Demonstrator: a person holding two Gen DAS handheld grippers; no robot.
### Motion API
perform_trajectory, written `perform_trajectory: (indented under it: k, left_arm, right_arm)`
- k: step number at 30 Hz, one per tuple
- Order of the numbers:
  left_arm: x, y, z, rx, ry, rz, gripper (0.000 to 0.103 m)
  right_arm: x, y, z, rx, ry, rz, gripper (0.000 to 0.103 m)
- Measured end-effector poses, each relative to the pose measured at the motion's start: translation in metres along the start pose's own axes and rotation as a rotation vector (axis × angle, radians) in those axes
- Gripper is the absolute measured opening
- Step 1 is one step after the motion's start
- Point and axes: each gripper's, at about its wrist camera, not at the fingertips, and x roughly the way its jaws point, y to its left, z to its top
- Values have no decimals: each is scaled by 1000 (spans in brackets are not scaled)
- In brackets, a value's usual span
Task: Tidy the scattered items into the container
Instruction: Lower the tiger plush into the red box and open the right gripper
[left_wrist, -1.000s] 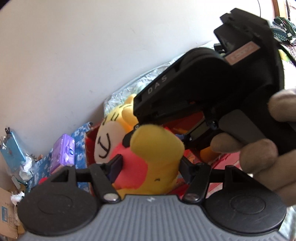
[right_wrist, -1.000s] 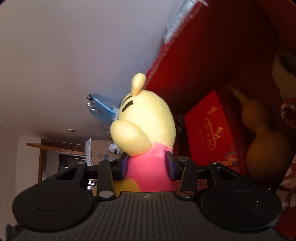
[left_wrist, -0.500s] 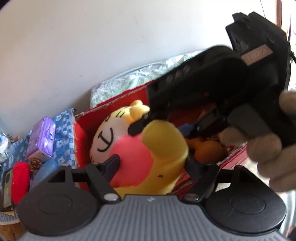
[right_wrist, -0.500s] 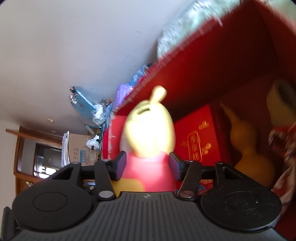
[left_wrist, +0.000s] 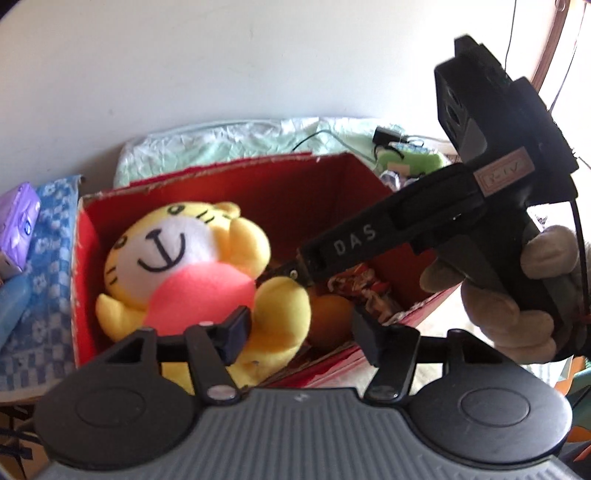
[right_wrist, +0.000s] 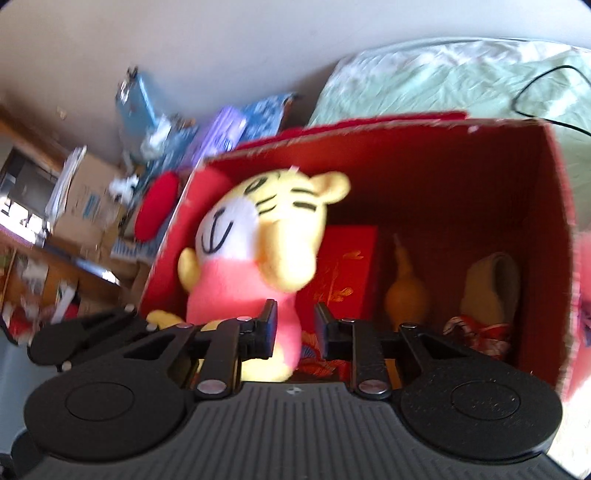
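A yellow tiger plush toy with a white face and pink shirt lies in the left part of the red cardboard box. My left gripper is open just above the box's near edge, its left finger against the plush's leg. My right gripper reaches into the box from the right; its jaws stand narrowly apart at the plush's pink body, and contact is not clear. The box also holds a red packet, an orange gourd and a beige slipper.
A blue checked cloth with a purple case lies left of the box. A pale green crinkled cover with a black cable lies behind it. A red pad and cardboard boxes stand further left.
Both grippers lowered the plush into the box, swinging to look down into it. The left gripper's jaws widened and let go of the plush. The right gripper's jaws drew closer together.
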Motion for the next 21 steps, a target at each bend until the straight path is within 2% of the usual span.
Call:
perform_trajectory:
  k: [5,8,11,13,15,17,19,21]
  left_arm:
    - [4,10,1,20,35,31,65]
    - [11,22,3,4,38,21,67]
    - [12,21,0,28,28,55,73]
    - [14,24,0,19,29,52,73]
    - [13,23,0,13,26,47,73]
    - [12,20,1,7,24,42,75]
    - [11,18,2,2,16,48,76]
    - [10,19,5,-4,0,52,78]
  right_arm:
    - [23,17,2,-30,62,-2,17]
    - [29,28,0,-43,58,-13,11]
    - [37,15,-1,60,49,98,10]
    - [41,6,-2,118,59,132,10]
    - [37,6,-5,110,49,125,12]
    - [30,12,-7,64,35,80,16]
    - [19,15,-8,35,10,46,23]
    - [5,17,-7,18,-27,17,37]
